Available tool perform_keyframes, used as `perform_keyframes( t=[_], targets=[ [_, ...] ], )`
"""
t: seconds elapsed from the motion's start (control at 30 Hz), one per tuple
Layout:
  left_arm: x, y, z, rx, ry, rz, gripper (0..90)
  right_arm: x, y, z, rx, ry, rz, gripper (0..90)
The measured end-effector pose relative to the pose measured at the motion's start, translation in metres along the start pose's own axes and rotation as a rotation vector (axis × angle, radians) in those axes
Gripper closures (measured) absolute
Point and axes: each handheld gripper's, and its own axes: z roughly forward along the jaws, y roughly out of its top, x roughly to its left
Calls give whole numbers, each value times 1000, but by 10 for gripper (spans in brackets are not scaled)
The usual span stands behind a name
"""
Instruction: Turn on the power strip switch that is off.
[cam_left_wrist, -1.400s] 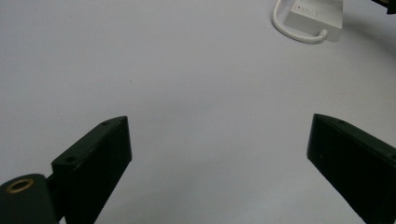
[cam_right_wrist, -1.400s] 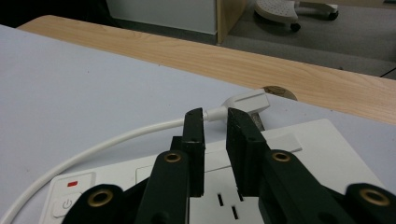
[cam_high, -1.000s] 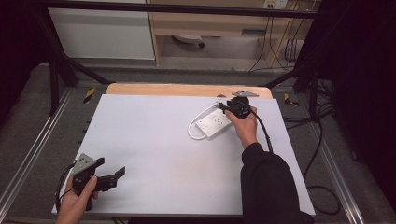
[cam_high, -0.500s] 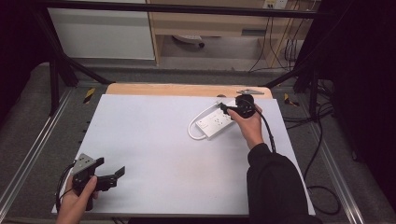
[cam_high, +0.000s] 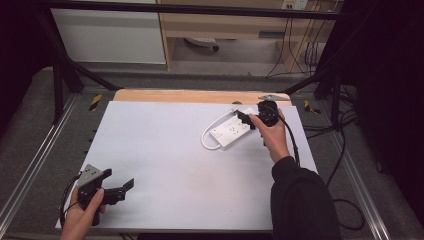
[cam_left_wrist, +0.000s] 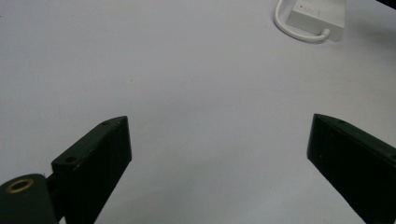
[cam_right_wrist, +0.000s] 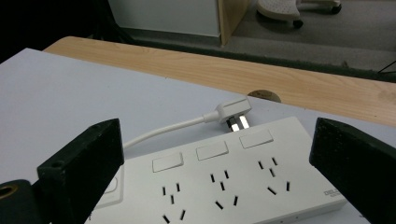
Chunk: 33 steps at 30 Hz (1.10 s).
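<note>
A white power strip (cam_high: 229, 132) with three switches lies at the back right of the white board (cam_high: 165, 150). Its white cable (cam_high: 206, 142) loops round its left end, and its plug (cam_right_wrist: 231, 111) rests beside its far edge. My right gripper (cam_high: 244, 118) hovers just over the strip's right end. Its jaws have just been opening and now stand wide, with nothing gripped. In the right gripper view the strip (cam_right_wrist: 233, 182) lies below the right gripper (cam_right_wrist: 215, 125). My left gripper (cam_high: 119, 180) rests open at the board's front left corner. The strip (cam_left_wrist: 317, 11) is far from the left gripper (cam_left_wrist: 219, 122).
A strip of bare wooden tabletop (cam_high: 200, 96) with a round hole (cam_right_wrist: 264, 95) runs behind the board. Metal frame rails (cam_high: 35, 165) flank the table. Black cables (cam_high: 345, 150) trail over the floor at the right.
The right gripper's jaws have spread apart, and the hand has lifted and drawn back slightly to the right from the strip. The left hand has stayed put.
</note>
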Motion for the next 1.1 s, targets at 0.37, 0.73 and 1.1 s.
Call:
perform_keyframes(
  t=[0.37,0.73,1.1],
  targets=[
    [0,0,0,6,0,8,64,-5,-1,-31,-27,13,-15,34],
    [0,0,1,8,5,6,65,-12,-6,-68,-72,5,-28,45],
    [-1,-1,1,12,2,15,64,-20,-20,-104,-94,22,-33,73]
  ],
)
